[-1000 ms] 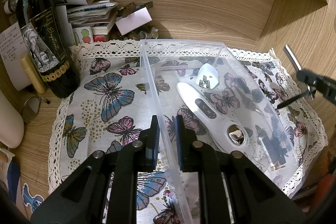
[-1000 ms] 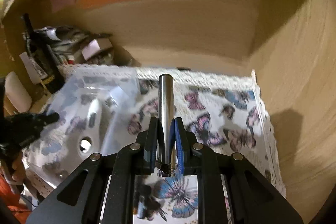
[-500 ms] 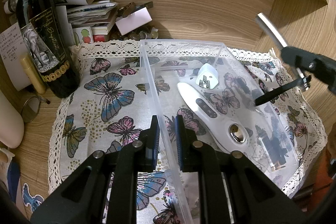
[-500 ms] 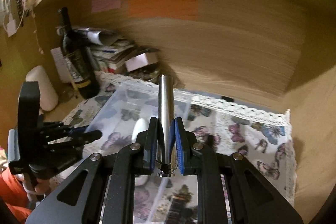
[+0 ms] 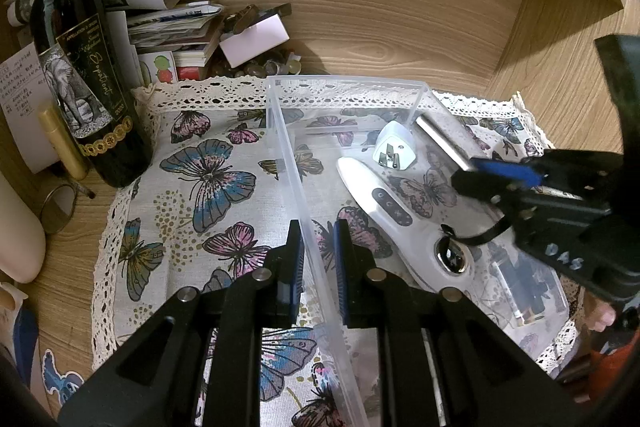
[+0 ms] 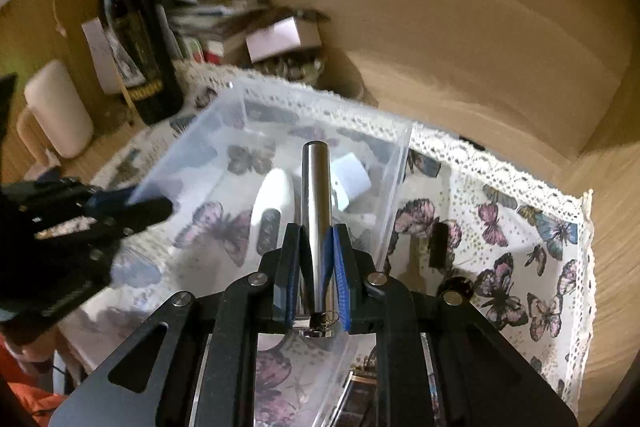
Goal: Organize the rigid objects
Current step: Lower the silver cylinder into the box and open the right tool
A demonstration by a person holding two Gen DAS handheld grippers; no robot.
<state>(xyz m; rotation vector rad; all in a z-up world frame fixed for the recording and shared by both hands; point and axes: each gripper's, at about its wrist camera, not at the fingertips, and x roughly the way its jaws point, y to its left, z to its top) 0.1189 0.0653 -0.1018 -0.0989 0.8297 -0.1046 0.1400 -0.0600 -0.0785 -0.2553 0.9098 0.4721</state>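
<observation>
A clear plastic bin [image 5: 348,79] stands on a butterfly cloth [image 5: 208,179]. My left gripper [image 5: 319,257] is shut on the bin's left wall, one pad on each side of it. In the bin lie a white plug adapter [image 5: 394,147], a long white handheld device [image 5: 384,203] and a dark item [image 5: 528,291]. My right gripper [image 6: 316,233] is shut on a shiny metal cylinder [image 6: 316,187], which points forward over the bin [image 6: 320,99], above the white device [image 6: 276,191]. From the left wrist view the cylinder [image 5: 440,143] hangs beside the adapter.
A dark wine bottle [image 5: 80,67] stands at the cloth's back left, with stacked papers and boxes [image 5: 172,27] behind it. Wooden walls close the back and right. A small black object [image 6: 438,243] lies on the cloth right of the bin. A cream rounded object [image 5: 16,227] sits far left.
My right gripper has carried the metal cylinder leftward and down, from beside the bin to over its inside. The left gripper has kept still on the bin wall.
</observation>
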